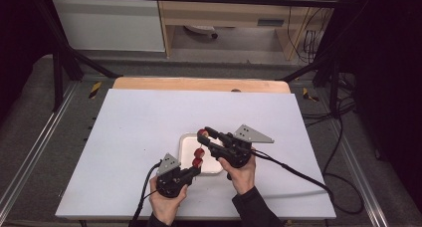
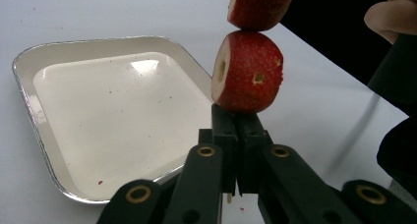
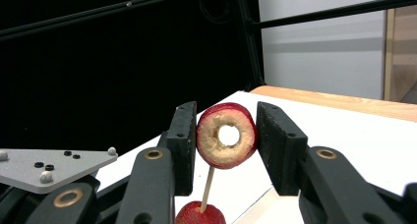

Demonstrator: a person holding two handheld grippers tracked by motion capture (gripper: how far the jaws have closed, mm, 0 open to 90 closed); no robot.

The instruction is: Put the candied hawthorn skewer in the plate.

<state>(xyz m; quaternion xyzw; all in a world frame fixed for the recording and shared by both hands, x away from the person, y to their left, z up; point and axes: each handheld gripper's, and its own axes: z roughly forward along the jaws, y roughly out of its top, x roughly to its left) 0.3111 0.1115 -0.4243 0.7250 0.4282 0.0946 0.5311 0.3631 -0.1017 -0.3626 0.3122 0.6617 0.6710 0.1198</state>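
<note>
My left gripper, jaws pressed together, pinched the skewer over the tray, two fruit slices already threaded. At twelve o'clock, my right gripper held the third slice, I judged, not yet pushed down.

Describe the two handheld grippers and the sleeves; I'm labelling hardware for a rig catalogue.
Both the left gripper and the right gripper are black, with flat rectangular fingers, brass-coloured pivot rings, a grey three-cornered plate with small studs, and a trailing black cable. The sleeves are dark.
</note>
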